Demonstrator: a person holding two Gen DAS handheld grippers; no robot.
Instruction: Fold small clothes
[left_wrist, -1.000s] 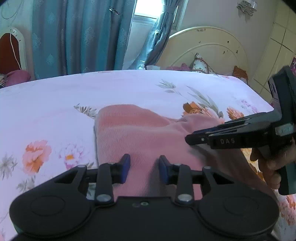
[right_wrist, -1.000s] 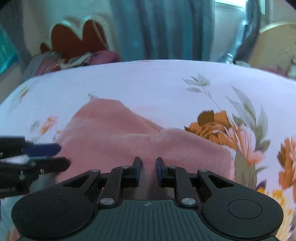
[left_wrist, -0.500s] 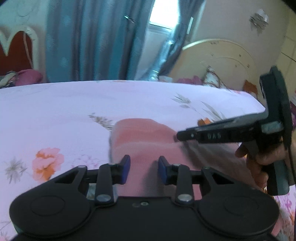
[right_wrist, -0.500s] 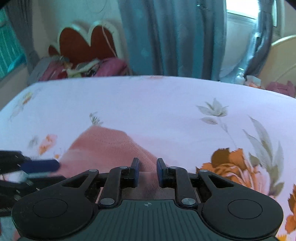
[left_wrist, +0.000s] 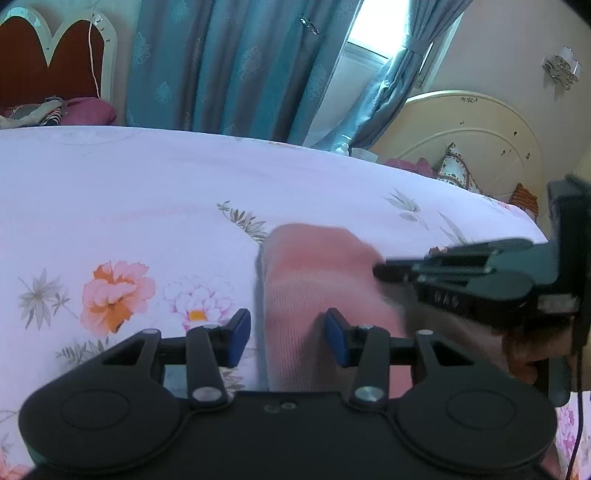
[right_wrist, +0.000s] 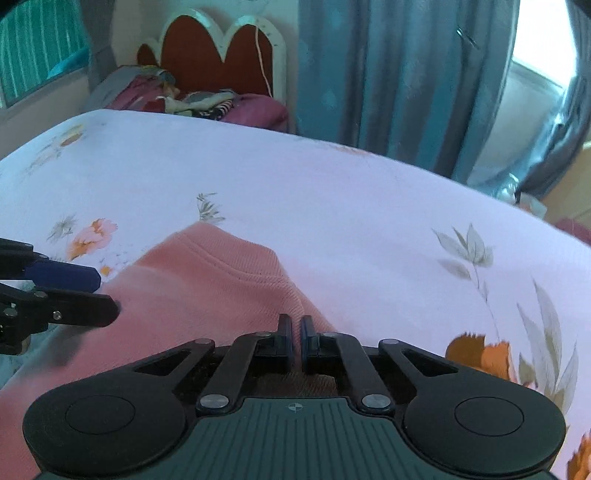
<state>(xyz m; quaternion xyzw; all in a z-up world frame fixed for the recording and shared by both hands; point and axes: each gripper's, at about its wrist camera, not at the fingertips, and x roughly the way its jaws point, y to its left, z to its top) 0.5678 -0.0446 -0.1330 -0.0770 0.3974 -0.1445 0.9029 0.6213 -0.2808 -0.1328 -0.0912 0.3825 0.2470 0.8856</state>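
Observation:
A small pink knit garment (left_wrist: 314, 273) lies on the flowered bed sheet (left_wrist: 147, 192). My left gripper (left_wrist: 287, 338) hovers over its near left edge. The jaws are opening, and the cloth's edge lies between the blue pads (left_wrist: 238, 334) without being pressed. My right gripper (right_wrist: 296, 330) is shut, pinching a ridge of the pink garment (right_wrist: 207, 280) at its near right side. In the left wrist view the right gripper (left_wrist: 380, 271) reaches in from the right, held by a hand (left_wrist: 524, 354). The left gripper (right_wrist: 107, 295) shows at the left of the right wrist view.
The sheet spreads wide to the left and far side of the garment. A cream headboard (left_wrist: 476, 147) with cushions stands at the far right. Teal curtains (left_wrist: 229, 66) hang behind the bed. A red headboard (right_wrist: 218, 59) with piled bedding stands beyond.
The right jaws have closed onto the pink cloth, nearer its right edge. The left jaws have spread wider and shifted to the garment's left edge. Both grippers have rolled.

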